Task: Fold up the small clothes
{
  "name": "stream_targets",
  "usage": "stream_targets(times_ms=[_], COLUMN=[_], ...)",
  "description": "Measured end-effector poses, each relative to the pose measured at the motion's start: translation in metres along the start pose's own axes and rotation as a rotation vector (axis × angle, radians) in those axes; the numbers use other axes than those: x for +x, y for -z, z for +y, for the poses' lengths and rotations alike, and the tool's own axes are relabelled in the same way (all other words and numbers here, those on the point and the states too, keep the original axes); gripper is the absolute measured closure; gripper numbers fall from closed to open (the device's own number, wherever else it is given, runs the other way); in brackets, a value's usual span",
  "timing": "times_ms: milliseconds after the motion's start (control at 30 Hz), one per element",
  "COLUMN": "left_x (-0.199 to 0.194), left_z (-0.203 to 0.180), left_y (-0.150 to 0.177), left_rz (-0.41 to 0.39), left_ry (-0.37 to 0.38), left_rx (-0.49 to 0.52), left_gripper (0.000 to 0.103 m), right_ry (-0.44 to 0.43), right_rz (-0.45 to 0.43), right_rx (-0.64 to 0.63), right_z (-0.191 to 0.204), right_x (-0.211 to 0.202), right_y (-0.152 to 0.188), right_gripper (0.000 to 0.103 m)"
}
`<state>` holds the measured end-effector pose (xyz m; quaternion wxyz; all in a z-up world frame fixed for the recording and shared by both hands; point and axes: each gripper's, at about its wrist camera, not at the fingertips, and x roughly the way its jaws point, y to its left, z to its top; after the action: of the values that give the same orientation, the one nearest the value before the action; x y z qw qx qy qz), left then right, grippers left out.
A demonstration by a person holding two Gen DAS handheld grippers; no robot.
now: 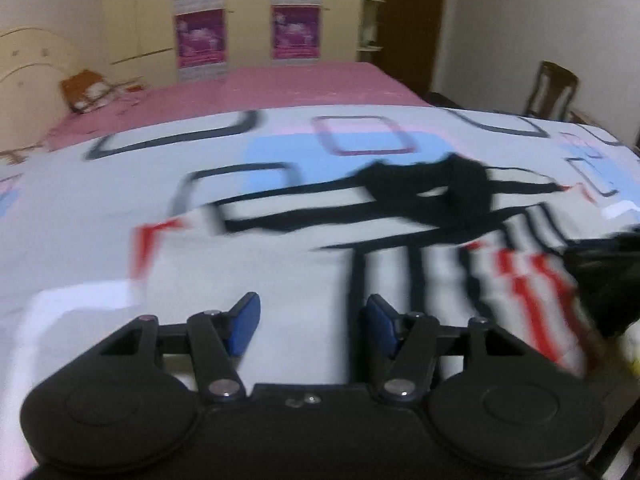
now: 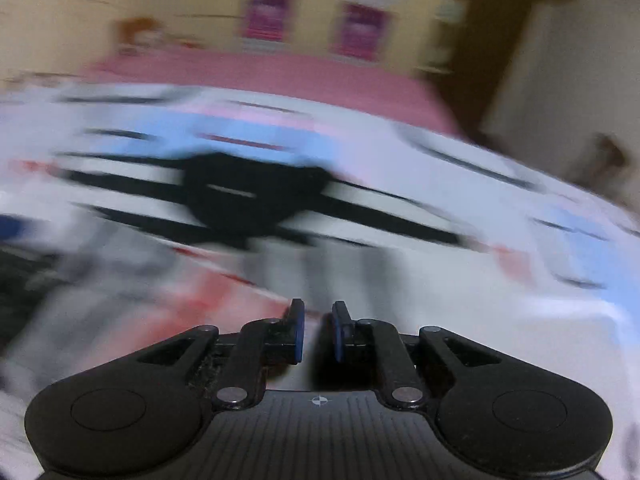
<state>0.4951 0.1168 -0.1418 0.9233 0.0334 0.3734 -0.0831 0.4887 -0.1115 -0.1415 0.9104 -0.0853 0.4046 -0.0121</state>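
A small white garment with black and red stripes and a black collar lies spread on the patterned sheet. My left gripper hovers open and empty just above its near part. In the right wrist view the same garment is heavily blurred. My right gripper has its jaws a narrow gap apart over the garment's near edge; nothing shows between them. The right gripper's black body shows at the right edge of the left wrist view, by the red stripes.
The sheet covers a bed with a pink cover behind. A pillow lies at the far left by the headboard. A wardrobe with pink posters stands behind. A wooden chair is at the right.
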Motion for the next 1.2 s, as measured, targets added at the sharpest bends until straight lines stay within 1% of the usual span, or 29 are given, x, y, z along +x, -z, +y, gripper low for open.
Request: stream_targets(times_ms=[33, 67, 100, 133, 167, 233, 267, 300, 333, 367, 400, 433, 467, 500, 567, 633, 667, 700, 733, 767, 800, 833, 867, 900, 933, 1000, 1067, 1133, 1200], left_x=[-0.004, -0.008, -0.014, -0.022, -0.032, -0.043, -0.042, -0.041, -0.038, -0.033, -0.025, -0.020, -0.023, -0.028, -0.047, -0.067, -0.074, -0.078, -0.079, -0.073, -0.068, -0.066, -0.066, -0.066, -0.066, -0.064, -0.059, -0.057, -0.067], left_z=[0.009, 0.012, 0.013, 0.012, 0.007, -0.018, -0.031, -0.044, -0.055, -0.062, -0.064, -0.057, -0.045, -0.034, -0.018, -0.003, 0.002, 0.004, 0.005, 0.005, 0.006, 0.003, 0.001, -0.001, -0.001, -0.002, -0.002, -0.003, -0.002], left_y=[0.004, 0.004, 0.001, -0.003, -0.007, -0.013, -0.014, -0.012, -0.009, -0.003, 0.003, 0.011, 0.015, 0.017, 0.022, 0.029, 0.033, 0.036, 0.041, 0.042, 0.046, 0.050, 0.050, 0.047, 0.045, 0.044, 0.047, 0.047, 0.042], left_rz=[-0.004, 0.002, -0.004, -0.029, -0.064, -0.105, -0.102, -0.093, -0.075, -0.049, -0.011, 0.011, -0.007, -0.003, -0.029, -0.059, -0.064, -0.064, -0.057, -0.037, -0.014, -0.010, -0.019, -0.018, -0.022, -0.024, -0.014, -0.006, -0.022], left_ry=[-0.026, -0.035, -0.027, -0.005, 0.021, 0.057, 0.076, 0.095, 0.105, 0.090, 0.058, 0.046, 0.063, 0.057, 0.006, 0.017, 0.021, 0.022, 0.015, 0.008, 0.007, 0.001, -0.007, -0.011, -0.005, 0.011, 0.011, 0.010, 0.012], left_rx=[0.009, 0.004, -0.023, -0.056, -0.070, -0.042, -0.015, 0.012, 0.046, 0.082, 0.112, 0.112, 0.071, 0.044, 0.047, 0.010, -0.013, -0.025, -0.034, -0.044, -0.048, -0.042, -0.031, -0.029, -0.029, -0.025, -0.005, 0.018, 0.010], left_gripper=[0.043, 0.046, 0.045, 0.045, 0.043, 0.036, 0.035, 0.035, 0.036, 0.038, 0.037, 0.034, 0.030, 0.031, 0.034, 0.034, 0.036, 0.038, 0.038, 0.039, 0.039, 0.039, 0.039, 0.039, 0.039, 0.039, 0.038, 0.038, 0.040], right_ry=[-0.020, -0.060, -0.069, -0.063, -0.072, -0.135, -0.177, -0.221, -0.247, -0.262, -0.255, -0.234, -0.230, -0.169, -0.050, -0.112, -0.131, -0.144, -0.173, -0.221, -0.234, -0.242, -0.256, -0.263, -0.261, -0.253, -0.205, -0.208, -0.159], right_rz=[0.016, 0.018, 0.021, -0.003, -0.058, -0.117, -0.130, -0.131, -0.117, -0.087, -0.039, -0.012, -0.029, -0.027, -0.015, 0.008, -0.003, -0.012, -0.008, 0.007, 0.034, 0.047, 0.024, 0.016, 0.010, -0.002, 0.007, 0.021, 0.009], right_rx=[0.043, 0.074, 0.090, 0.099, 0.116, 0.149, 0.148, 0.125, 0.098, 0.068, 0.050, 0.053, 0.083, 0.090, 0.069, 0.170, 0.221, 0.259, 0.292, 0.322, 0.332, 0.322, 0.295, 0.280, 0.276, 0.293, 0.272, 0.271, 0.253], right_z=[-0.023, -0.036, -0.043, -0.045, -0.044, -0.035, -0.025, -0.014, -0.004, 0.004, 0.005, -0.001, -0.013, -0.023, -0.040, -0.067, -0.075, -0.079, -0.081, -0.080, -0.078, -0.074, -0.068, -0.069, -0.071, -0.070, -0.071, -0.072, -0.070], right_x=[0.003, 0.000, -0.004, -0.011, -0.022, -0.038, -0.043, -0.043, -0.043, -0.040, -0.030, -0.023, -0.023, -0.025, -0.027, -0.034, -0.039, -0.042, -0.045, -0.041, -0.040, -0.038, -0.035, -0.038, -0.040, -0.047, -0.047, -0.041, -0.044], right_y=[0.008, 0.010, 0.009, 0.007, 0.003, 0.000, 0.000, 0.003, 0.006, 0.011, 0.015, 0.022, 0.028, 0.029, 0.034, 0.038, 0.039, 0.042, 0.045, 0.045, 0.045, 0.048, 0.049, 0.051, 0.053, 0.045, 0.047, 0.051, 0.043], right_gripper=[0.089, 0.086, 0.086, 0.086, 0.086, 0.056, 0.033, 0.033, 0.036, 0.059, 0.078, 0.078, 0.078, 0.078, 0.077, 0.077, 0.073, 0.049, 0.040, 0.039, 0.040, 0.042, 0.068, 0.085, 0.094, 0.097, 0.100, 0.100, 0.099])
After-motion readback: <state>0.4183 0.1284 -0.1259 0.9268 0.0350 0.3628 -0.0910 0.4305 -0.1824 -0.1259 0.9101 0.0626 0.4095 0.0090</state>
